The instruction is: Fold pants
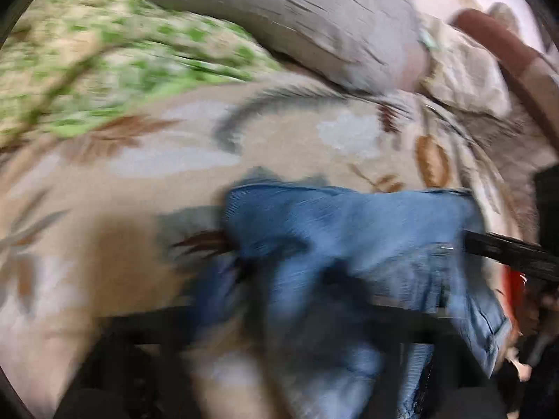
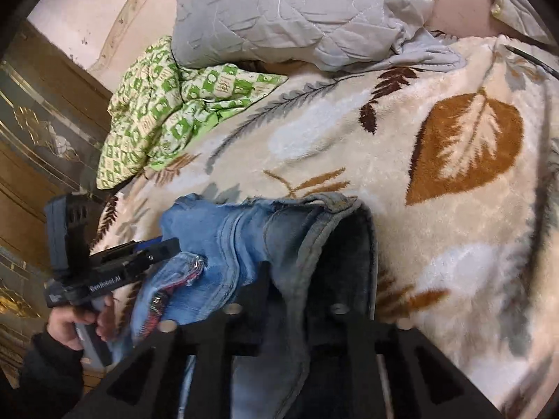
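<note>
Right wrist view: my left tongs [image 2: 167,244] clenched on jeans [image 2: 223,244], right tongs' grasp hidden under denim, cannot tell. Risk: bunched waistband slips, fold skews on bed [image 2: 436,227].

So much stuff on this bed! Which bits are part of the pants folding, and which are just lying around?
Part of the job:
- blue jeans
- left gripper, clamped on the jeans
- right gripper, also holding the jeans

Just lying about:
- leaf-patterned blanket underneath
- green checked cloth
- grey quilt
</note>
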`<action>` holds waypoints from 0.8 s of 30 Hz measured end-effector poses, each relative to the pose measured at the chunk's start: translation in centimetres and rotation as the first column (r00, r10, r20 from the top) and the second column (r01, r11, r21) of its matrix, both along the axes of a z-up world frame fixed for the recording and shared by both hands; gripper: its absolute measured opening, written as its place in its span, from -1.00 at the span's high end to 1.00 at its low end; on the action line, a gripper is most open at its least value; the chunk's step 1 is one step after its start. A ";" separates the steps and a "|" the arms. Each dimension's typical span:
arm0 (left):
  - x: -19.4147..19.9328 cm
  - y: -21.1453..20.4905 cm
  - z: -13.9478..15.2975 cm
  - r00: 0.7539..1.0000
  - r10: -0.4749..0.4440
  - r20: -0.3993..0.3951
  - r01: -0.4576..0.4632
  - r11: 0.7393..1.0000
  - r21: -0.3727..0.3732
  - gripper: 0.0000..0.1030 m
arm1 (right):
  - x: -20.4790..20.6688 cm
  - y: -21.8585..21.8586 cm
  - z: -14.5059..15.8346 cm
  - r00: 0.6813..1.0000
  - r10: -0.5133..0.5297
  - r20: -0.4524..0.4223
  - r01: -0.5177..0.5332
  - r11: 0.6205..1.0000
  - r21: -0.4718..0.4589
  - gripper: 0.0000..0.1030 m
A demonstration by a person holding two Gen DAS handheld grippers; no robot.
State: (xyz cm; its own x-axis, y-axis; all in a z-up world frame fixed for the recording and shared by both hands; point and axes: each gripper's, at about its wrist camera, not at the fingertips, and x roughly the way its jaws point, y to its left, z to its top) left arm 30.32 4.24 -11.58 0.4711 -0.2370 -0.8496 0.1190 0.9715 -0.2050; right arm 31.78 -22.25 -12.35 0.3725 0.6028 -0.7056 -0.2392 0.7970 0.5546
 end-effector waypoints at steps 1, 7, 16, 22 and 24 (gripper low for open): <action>-0.9 0.7 0.6 1.000 0.023 0.002 -0.023 0.998 -0.052 -0.95 | -0.5 -0.4 0.5 1.000 -0.008 -0.003 0.008 1.000 -0.003 -0.56; -4.8 2.0 0.7 0.996 -0.011 -0.094 -0.004 0.987 -0.160 -0.95 | -4.8 -3.2 3.2 0.999 -0.028 0.040 0.026 0.998 0.049 -0.84; -7.5 1.2 -3.0 0.985 -0.006 -0.173 -0.050 0.947 -0.319 -0.99 | -7.2 -3.0 -3.8 0.981 -0.027 -0.193 0.074 0.967 0.242 -0.84; -7.3 0.9 -2.7 0.984 -0.004 -0.178 -0.053 0.948 -0.315 -0.85 | -7.6 -1.6 -4.3 0.987 -0.033 -0.157 0.079 0.951 0.298 -0.33; -7.2 0.6 -2.5 0.985 -0.071 -0.160 0.009 0.933 -0.360 0.19 | -7.7 -0.6 -3.8 0.992 -0.029 -0.123 0.055 0.974 0.218 -0.20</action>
